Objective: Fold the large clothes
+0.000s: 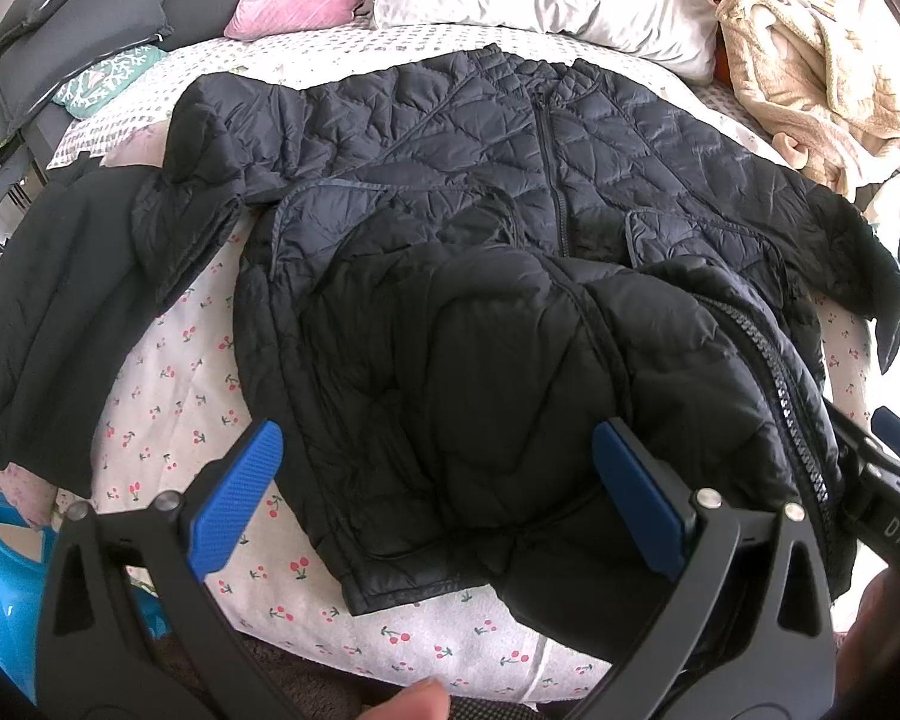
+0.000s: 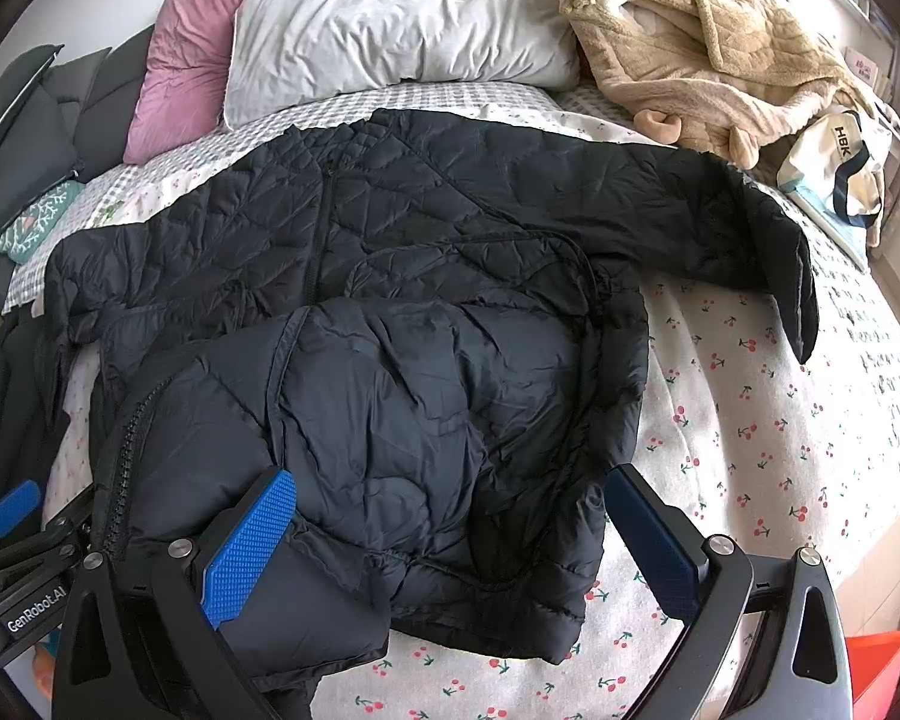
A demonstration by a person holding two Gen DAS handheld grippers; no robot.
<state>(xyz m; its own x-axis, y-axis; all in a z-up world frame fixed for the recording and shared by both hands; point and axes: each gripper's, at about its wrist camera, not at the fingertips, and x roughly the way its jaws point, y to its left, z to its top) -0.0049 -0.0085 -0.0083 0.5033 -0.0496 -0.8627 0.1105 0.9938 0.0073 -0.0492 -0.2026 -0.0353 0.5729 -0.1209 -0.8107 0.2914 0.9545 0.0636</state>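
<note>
A black quilted jacket (image 1: 510,192) is spread, zipped, on the cherry-print bed (image 2: 780,420), its hem bunched toward the viewer. Left gripper (image 1: 438,498) and right gripper (image 2: 456,546) are held released over the hem.

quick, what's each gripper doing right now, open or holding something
Left gripper: open, jaws spread over the black puffer jacket, gripping nothing.
Right gripper: open, jaws either side of the jacket's near edge, not clamped.
</note>
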